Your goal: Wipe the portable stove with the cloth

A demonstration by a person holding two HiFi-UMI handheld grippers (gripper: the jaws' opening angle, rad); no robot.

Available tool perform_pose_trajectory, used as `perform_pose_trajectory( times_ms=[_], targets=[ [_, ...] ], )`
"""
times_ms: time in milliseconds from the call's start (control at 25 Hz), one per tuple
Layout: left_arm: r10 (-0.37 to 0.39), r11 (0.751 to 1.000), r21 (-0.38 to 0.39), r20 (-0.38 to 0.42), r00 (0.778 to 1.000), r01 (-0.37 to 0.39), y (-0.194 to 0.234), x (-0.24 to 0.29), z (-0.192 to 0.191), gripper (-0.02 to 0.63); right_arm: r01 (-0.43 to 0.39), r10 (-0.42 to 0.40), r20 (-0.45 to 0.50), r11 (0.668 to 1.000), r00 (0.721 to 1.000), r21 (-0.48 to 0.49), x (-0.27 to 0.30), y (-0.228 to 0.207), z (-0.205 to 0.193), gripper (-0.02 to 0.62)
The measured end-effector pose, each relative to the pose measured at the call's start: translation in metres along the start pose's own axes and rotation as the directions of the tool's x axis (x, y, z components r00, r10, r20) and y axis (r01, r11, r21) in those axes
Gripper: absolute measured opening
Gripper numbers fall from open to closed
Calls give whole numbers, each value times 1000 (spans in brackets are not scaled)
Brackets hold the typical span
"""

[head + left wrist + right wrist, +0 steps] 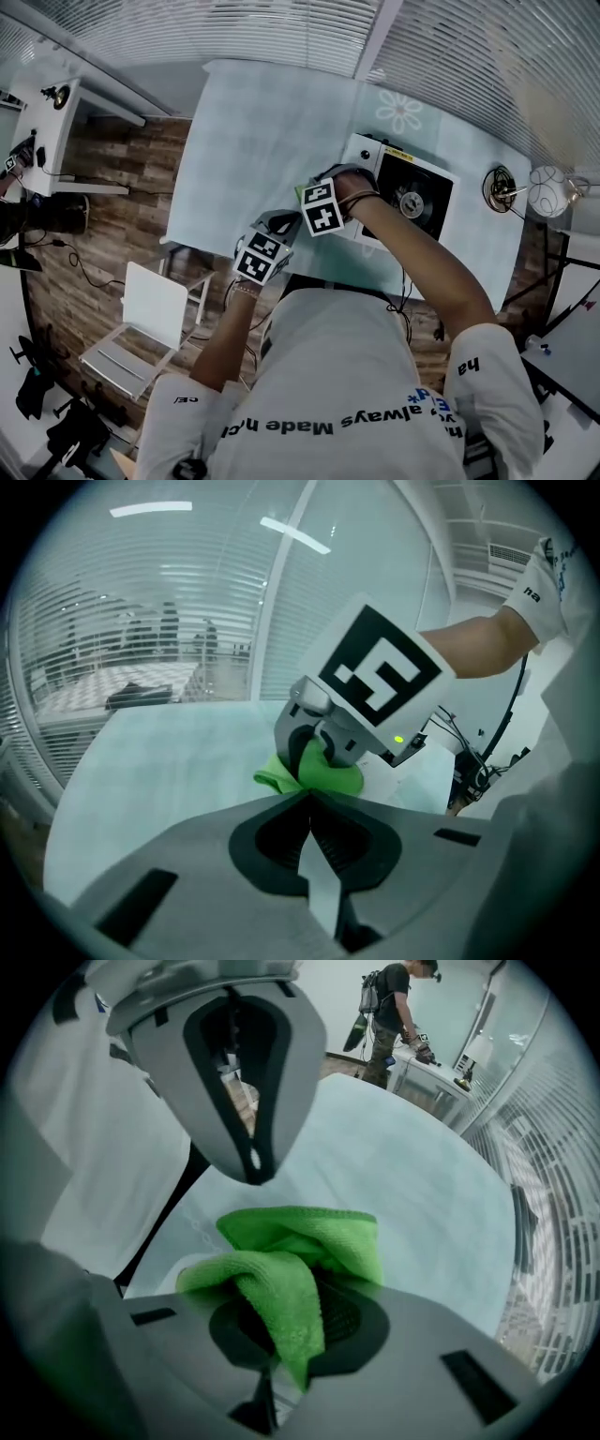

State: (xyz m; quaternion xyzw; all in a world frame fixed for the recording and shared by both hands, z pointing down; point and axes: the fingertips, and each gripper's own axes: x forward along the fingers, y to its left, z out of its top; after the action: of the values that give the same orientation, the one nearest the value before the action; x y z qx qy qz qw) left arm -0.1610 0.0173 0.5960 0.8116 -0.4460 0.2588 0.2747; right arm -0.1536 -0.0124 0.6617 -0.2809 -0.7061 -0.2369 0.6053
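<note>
The white portable stove with its black burner stands at the right of the pale table. My right gripper hovers at the stove's left end, shut on a bunched green cloth that hangs out of its jaws. In the left gripper view the same cloth shows under the right gripper's marker cube. My left gripper sits just in front of it, near the table's front edge. Its jaws are shut with nothing between them, their tips almost touching the cloth. The cloth is hidden in the head view.
A wire stand and a white round object lie right of the stove. A white chair stands on the wood floor to the left, beside a white desk. A person stands at a far table. Blinds line the back.
</note>
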Motion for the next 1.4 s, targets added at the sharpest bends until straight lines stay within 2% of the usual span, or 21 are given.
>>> perform_pose_trajectory(
  times_ms=[360, 440, 520, 640, 760, 880, 1000, 1200, 1400],
  targets=[
    [9, 1000, 30, -11, 1000, -9, 8, -1, 8, 5, 29, -28, 87, 1000, 996, -4, -9, 41, 41, 28],
    [8, 999, 34, 0, 1000, -8, 9, 1, 15, 5, 62, -65, 127, 998, 990, 28, -25, 38, 43, 27],
    [9, 999, 38, 23, 1000, -10, 12, 3, 27, 5, 125, -141, 169, 987, 975, 99, -53, 28, 35, 28],
    [1, 999, 54, 57, 998, -4, 12, 10, 49, 5, 246, -291, 173, 939, 941, 242, -100, 8, -6, 28],
    [-35, 995, 95, 72, 997, 28, 0, 24, 68, 5, 359, -423, 107, 857, 900, 369, -137, -6, -67, 28],
    [-82, 988, 137, 71, 994, 72, -16, 42, 81, 5, 432, -496, 26, 779, 868, 455, -160, -11, -121, 28],
    [-125, 979, 169, 48, 991, 115, -33, 63, 84, 5, 434, -497, -18, 739, 867, 516, -154, -6, -153, 28],
    [-157, 966, 205, -22, 987, 159, -50, 94, 69, 5, 379, -441, -41, 715, 896, 588, -102, 0, -167, 28],
    [-150, 961, 227, -43, 988, 156, -55, 105, 64, 5, 372, -433, -60, 688, 900, 623, -81, -6, -169, 28]
  ],
)
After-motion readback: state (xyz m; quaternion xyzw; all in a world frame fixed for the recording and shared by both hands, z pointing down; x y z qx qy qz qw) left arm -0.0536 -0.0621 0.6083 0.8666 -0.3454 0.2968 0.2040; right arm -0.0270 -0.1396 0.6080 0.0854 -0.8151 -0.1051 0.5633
